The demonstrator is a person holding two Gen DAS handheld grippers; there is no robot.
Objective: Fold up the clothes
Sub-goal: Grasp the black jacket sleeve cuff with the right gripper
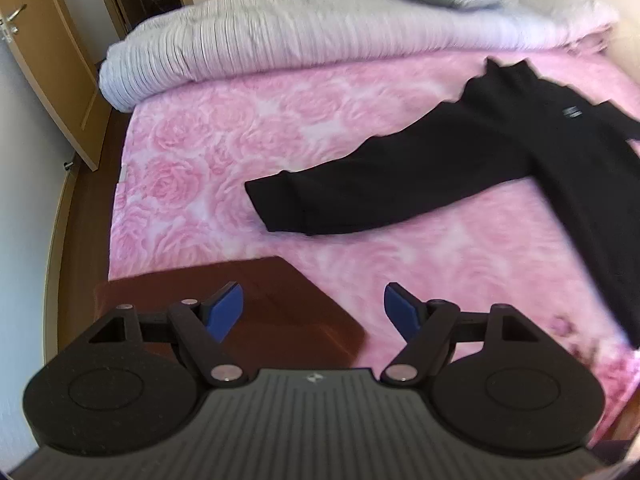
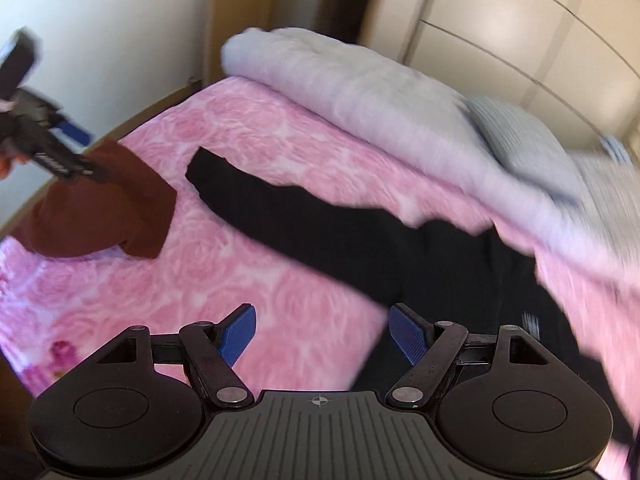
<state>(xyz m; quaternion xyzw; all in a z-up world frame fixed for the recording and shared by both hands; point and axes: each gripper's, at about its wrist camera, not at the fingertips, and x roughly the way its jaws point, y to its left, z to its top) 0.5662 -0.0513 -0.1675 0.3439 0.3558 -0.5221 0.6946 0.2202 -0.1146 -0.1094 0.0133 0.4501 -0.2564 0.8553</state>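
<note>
Black sweater [image 1: 520,160] lies flat on pink rose bedspread [image 1: 200,160], one sleeve stretched toward brown folded garment [image 1: 280,300] at bed edge. Left gripper [image 1: 313,312] spread wide, empty, above brown garment. Right gripper [image 2: 323,332] spread wide, empty, above sweater body. Grey duvet [image 1: 280,40] bunched at far side of bed.

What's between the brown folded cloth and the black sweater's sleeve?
Only bare pink rose-patterned bedspread, seen in both wrist views, between brown folded cloth and black sweater.
</note>
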